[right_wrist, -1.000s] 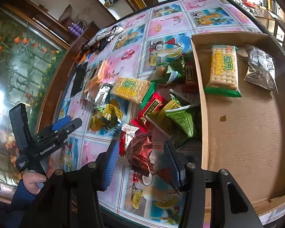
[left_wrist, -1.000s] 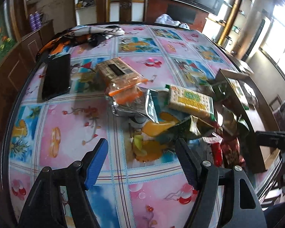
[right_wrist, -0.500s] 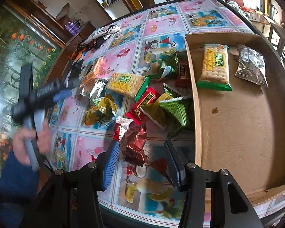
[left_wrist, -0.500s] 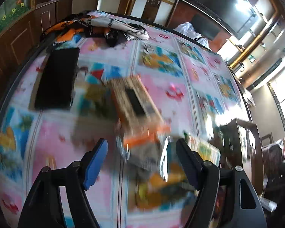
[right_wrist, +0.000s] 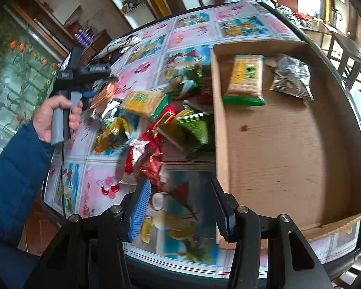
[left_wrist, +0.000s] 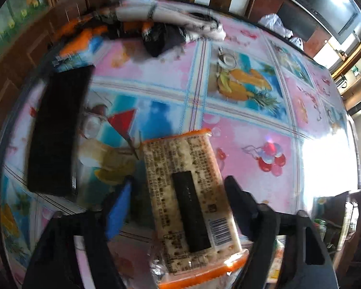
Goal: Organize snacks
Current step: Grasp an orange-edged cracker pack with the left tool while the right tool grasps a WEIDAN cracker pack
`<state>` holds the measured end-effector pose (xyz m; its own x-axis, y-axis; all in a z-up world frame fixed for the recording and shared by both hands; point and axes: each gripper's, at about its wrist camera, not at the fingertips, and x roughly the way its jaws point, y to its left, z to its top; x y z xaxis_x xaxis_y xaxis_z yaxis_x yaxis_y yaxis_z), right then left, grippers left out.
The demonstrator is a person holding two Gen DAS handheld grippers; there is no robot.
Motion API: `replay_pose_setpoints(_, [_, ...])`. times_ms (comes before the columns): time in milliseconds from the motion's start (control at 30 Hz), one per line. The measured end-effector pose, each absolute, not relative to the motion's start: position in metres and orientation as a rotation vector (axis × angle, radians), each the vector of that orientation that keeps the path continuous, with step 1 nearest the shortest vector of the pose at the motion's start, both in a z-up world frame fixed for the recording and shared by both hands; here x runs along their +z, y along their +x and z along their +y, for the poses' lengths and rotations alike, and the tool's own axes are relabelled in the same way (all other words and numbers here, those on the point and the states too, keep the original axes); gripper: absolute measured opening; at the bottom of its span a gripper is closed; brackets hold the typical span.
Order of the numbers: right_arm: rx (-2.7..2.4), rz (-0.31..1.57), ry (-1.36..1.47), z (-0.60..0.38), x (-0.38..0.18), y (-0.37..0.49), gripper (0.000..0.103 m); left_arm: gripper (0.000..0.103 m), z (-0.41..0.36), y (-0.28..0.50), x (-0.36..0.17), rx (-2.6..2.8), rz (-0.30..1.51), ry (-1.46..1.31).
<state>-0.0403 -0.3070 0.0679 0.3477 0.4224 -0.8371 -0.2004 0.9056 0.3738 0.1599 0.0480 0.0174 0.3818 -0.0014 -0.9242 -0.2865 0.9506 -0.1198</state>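
One cracker packet (left_wrist: 190,207) with orange ends lies between the spread fingers of the left tongs (left_wrist: 178,207), printed back up, near the table's (left_wrist: 248,149) left edge beside a black phone (left_wrist: 57,130); whether the pads touch it cannot be told. It looks light and fairly stiff, but the crackers would likely break and the film is slick, so a gentle squeeze across its long sides at mid-length seems best. The right tongs (right_wrist: 180,207) hang wide open and empty over the near edge, just short of the snack pile (right_wrist: 156,125) beside the cardboard box (right_wrist: 288,144).
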Motion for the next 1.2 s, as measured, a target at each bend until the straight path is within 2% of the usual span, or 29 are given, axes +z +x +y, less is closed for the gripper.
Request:
replay_pose_setpoints(33, [0.403,1.147,0.226,-0.309,0.068,-0.040,0.053,0.056,0.046,0.157,0.018,0.191,1.163,-0.249])
replay_pose_setpoints(100, [0.403,1.144,0.235,-0.312,0.068,-0.038,0.053,0.052,0.045,0.150,0.018,0.187,1.154,-0.210])
replay_pose_setpoints(233, [0.427,1.144,0.240,-0.307,0.068,-0.031,0.053,0.052,0.053,0.120,0.017,0.173,1.132,-0.174])
replay_pose_setpoints(533, [0.557,1.131,0.180,-0.273,0.077,0.000,0.054,0.052,0.092,0.025,0.019,0.140,1.114,-0.277])
replay_pose_setpoints(667, [0.635,1.088,0.068,-0.243,0.087,0.032,0.061,0.052,0.086,-0.022,0.020,0.161,1.120,-0.257])
replay_pose_setpoints(700, [0.653,1.075,0.030,-0.234,0.088,0.041,0.064,0.052,0.084,-0.030,0.020,0.164,1.120,-0.255])
replay_pose_setpoints(733, [0.674,1.074,-0.014,-0.224,0.086,0.052,0.072,0.052,0.079,-0.038,0.020,0.158,1.122,-0.252])
replay_pose_setpoints(767, [0.679,1.074,-0.048,-0.217,0.082,0.060,0.073,0.052,0.071,-0.046,0.020,0.150,1.125,-0.236])
replay_pose_setpoints(933, [0.708,1.100,-0.203,-0.181,0.055,0.100,0.073,0.052,0.046,-0.066,0.018,0.143,1.127,-0.174])
replay_pose_setpoints(1200, [0.774,1.152,-0.381,-0.146,0.024,0.113,0.073,0.053,0.038,-0.070,0.016,0.163,1.118,-0.131])
